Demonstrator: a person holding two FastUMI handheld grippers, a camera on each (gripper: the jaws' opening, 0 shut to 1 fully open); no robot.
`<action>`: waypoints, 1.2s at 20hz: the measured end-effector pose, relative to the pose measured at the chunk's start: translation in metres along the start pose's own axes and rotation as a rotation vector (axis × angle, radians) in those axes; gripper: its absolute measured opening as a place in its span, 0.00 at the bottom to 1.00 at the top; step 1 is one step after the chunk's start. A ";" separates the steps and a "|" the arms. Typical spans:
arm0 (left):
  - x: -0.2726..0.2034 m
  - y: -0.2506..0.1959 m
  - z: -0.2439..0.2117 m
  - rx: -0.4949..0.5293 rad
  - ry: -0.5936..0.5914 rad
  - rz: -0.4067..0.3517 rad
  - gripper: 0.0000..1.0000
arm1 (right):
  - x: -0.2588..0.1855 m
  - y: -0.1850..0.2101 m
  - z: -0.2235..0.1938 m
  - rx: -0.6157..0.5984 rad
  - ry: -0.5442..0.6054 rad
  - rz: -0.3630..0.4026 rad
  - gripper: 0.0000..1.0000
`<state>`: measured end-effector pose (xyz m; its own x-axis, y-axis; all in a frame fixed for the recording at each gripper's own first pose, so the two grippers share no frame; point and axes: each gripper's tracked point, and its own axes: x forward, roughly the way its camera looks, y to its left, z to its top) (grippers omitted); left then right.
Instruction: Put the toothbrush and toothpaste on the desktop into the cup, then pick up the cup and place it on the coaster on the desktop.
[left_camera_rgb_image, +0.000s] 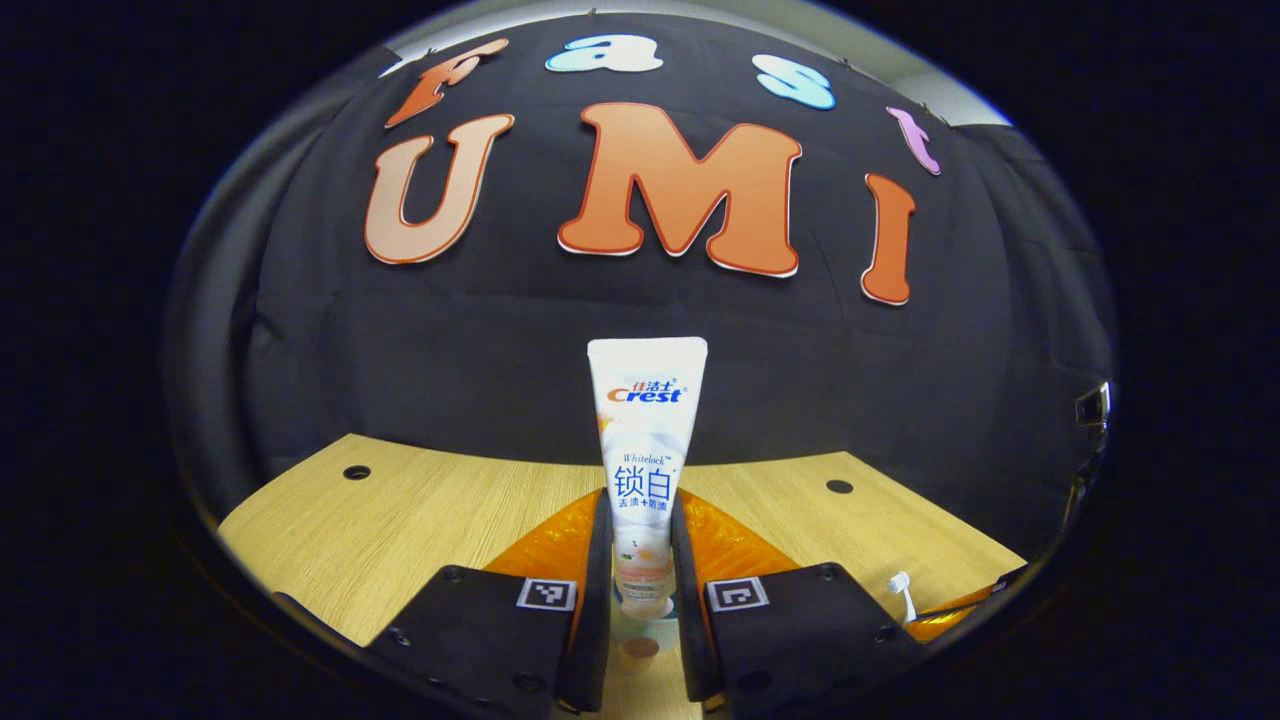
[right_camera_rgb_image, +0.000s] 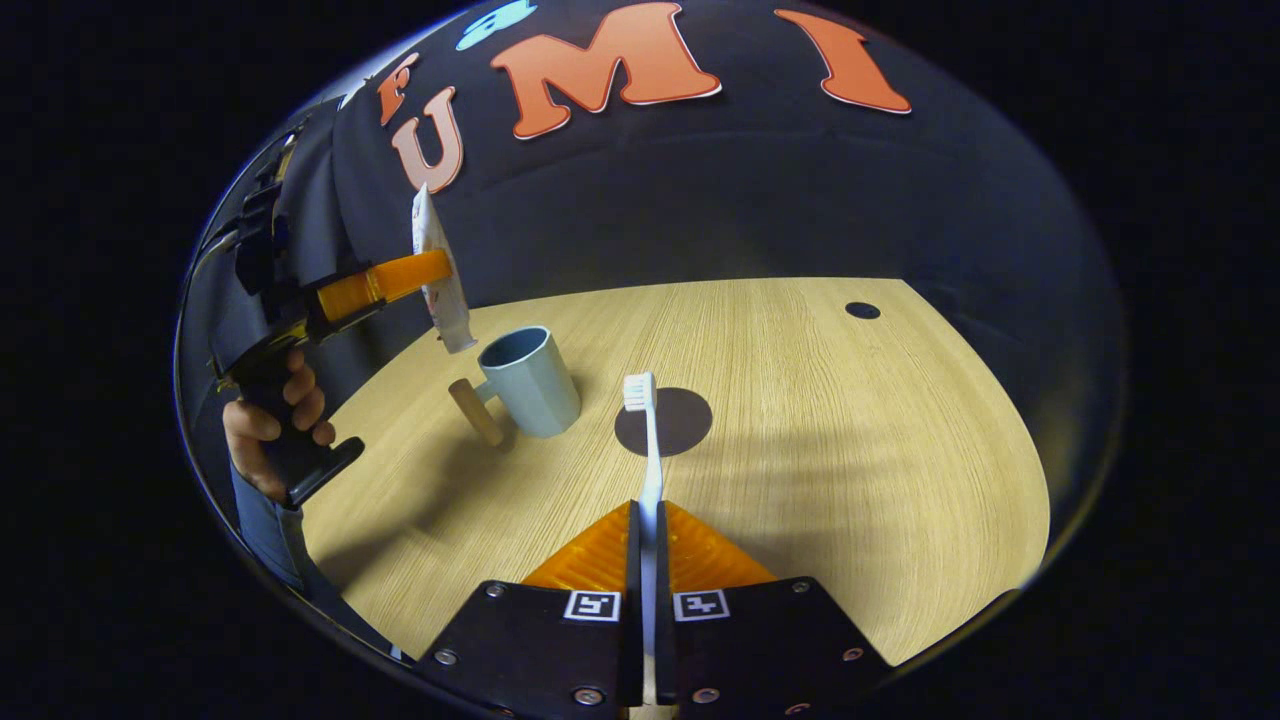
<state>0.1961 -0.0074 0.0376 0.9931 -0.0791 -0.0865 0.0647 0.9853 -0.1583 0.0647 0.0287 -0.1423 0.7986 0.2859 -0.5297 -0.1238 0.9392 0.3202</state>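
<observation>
A white toothpaste tube (left_camera_rgb_image: 647, 450) stands upright, cap down, with my left gripper (left_camera_rgb_image: 645, 560) shut on its lower part. In the right gripper view the same tube (right_camera_rgb_image: 440, 270) hangs in the left gripper (right_camera_rgb_image: 415, 275), its cap just above and to the left of a blue-grey cup (right_camera_rgb_image: 530, 385). The cup stands upright on the wooden desktop (right_camera_rgb_image: 800, 430), and its wooden handle (right_camera_rgb_image: 475, 410) points left. My right gripper (right_camera_rgb_image: 648, 520) is shut on a white toothbrush (right_camera_rgb_image: 648, 450), bristles forward. A dark round coaster (right_camera_rgb_image: 675, 420) lies right of the cup. The toothbrush head (left_camera_rgb_image: 901, 592) shows at lower right.
A hand (right_camera_rgb_image: 270, 420) holds the left gripper's handle at the desk's left edge. Small round holes (right_camera_rgb_image: 862, 310) (left_camera_rgb_image: 356, 472) (left_camera_rgb_image: 839, 487) mark the desktop near the back. Black cloth walls close off the back and sides.
</observation>
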 end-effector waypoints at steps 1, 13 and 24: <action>0.007 0.002 0.002 -0.012 -0.027 0.015 0.34 | 0.000 -0.001 0.002 -0.003 -0.010 -0.001 0.05; 0.048 0.003 -0.046 -0.014 -0.005 -0.011 0.26 | 0.004 0.002 0.014 0.021 -0.082 0.030 0.05; 0.039 -0.013 -0.078 -0.001 0.072 -0.095 0.36 | 0.001 0.007 0.030 0.053 -0.142 0.055 0.05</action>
<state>0.2266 -0.0352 -0.0408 0.9730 -0.1825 -0.1415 0.1577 0.9727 -0.1701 0.0821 0.0294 -0.1171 0.8671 0.3033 -0.3953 -0.1413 0.9105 0.3887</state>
